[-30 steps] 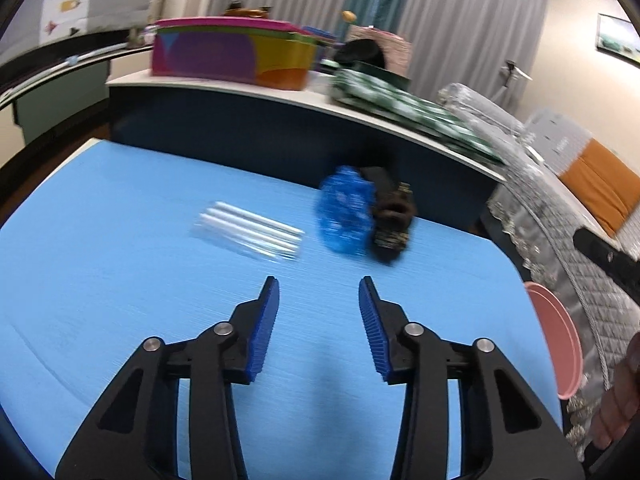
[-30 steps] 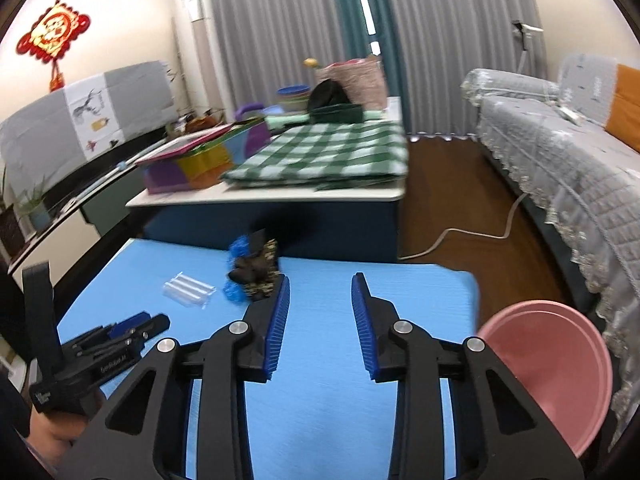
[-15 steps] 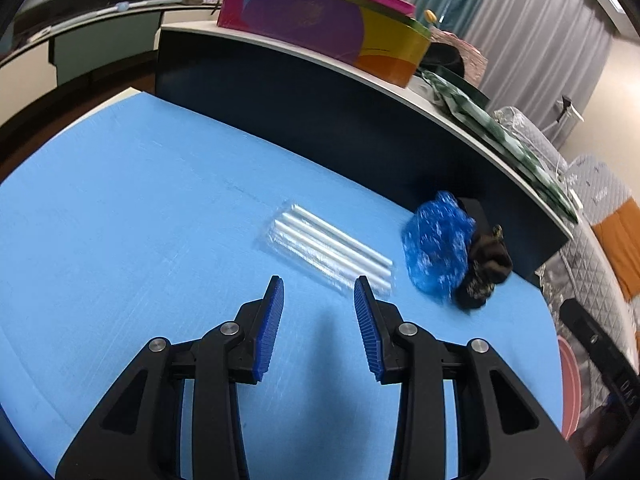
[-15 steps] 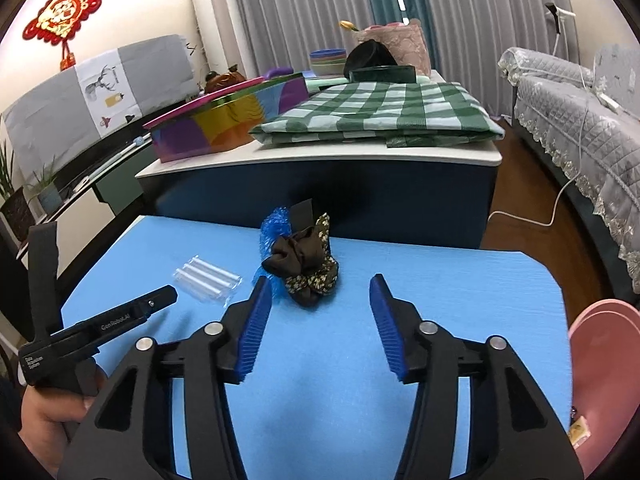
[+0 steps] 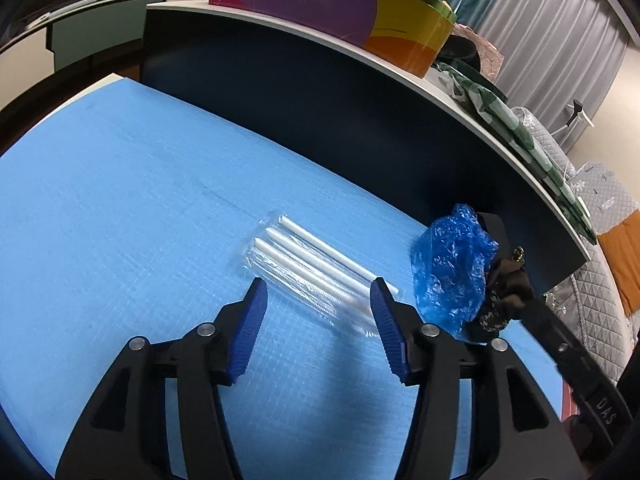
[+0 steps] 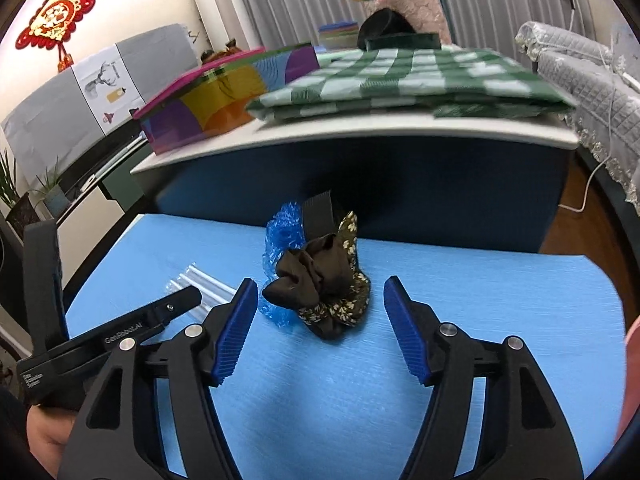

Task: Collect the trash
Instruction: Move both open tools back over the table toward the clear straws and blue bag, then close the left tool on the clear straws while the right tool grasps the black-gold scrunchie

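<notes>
A clear packet of white straws [image 5: 308, 264] lies on the blue table [image 5: 120, 208]. My left gripper [image 5: 318, 292] is open, its fingertips on either side of the packet's near end. A crumpled blue plastic wrapper [image 5: 448, 272] lies to the right, against a brown floral scrunchie [image 6: 324, 284] with a black comb [image 6: 318, 216] behind it. My right gripper [image 6: 318, 304] is open, its fingertips flanking the scrunchie just in front of it. The wrapper [image 6: 280, 240] and the straws [image 6: 200, 280] also show in the right wrist view.
A dark blue cabinet [image 6: 400, 184] with a white top stands behind the table, carrying a colourful box [image 5: 340, 8] and a green checked cloth [image 6: 400, 84]. A pink bin [image 6: 632, 380] is at the right edge. A grey covered sofa [image 6: 592, 80] is far right.
Both grippers have moved forward and opened wider. The left now straddles the straw packet's near end. The right has closed in on the scrunchie.
</notes>
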The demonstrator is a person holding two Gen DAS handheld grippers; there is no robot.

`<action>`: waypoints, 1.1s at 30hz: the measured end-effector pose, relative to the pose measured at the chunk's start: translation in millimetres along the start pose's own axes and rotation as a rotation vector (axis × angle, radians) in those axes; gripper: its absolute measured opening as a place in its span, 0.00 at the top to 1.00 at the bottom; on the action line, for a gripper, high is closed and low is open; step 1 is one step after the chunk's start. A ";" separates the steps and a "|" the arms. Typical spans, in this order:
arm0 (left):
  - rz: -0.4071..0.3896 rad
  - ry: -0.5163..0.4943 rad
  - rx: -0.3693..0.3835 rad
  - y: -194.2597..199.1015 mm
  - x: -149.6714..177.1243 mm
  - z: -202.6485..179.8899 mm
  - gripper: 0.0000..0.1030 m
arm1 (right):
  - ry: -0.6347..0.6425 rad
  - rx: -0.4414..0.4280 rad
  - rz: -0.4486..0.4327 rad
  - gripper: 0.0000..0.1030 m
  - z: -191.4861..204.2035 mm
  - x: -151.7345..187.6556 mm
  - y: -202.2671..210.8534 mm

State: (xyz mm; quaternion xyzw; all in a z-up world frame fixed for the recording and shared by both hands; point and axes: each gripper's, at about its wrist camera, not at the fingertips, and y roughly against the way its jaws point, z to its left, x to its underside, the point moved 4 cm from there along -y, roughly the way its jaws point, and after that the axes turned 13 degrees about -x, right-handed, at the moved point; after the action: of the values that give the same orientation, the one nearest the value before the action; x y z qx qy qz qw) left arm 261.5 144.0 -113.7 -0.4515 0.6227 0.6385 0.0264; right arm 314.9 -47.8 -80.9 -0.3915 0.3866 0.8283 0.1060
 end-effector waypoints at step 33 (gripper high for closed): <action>-0.082 -0.243 -0.007 62.3 10.3 -48.9 0.95 | 0.050 0.143 -0.025 0.78 8.6 9.1 74.9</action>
State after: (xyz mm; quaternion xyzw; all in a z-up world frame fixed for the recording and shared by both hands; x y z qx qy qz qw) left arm 244.9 84.6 -63.0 -0.3962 0.5936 0.6890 0.1263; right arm 268.0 -93.5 -42.4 -0.4082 0.4425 0.7871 0.1345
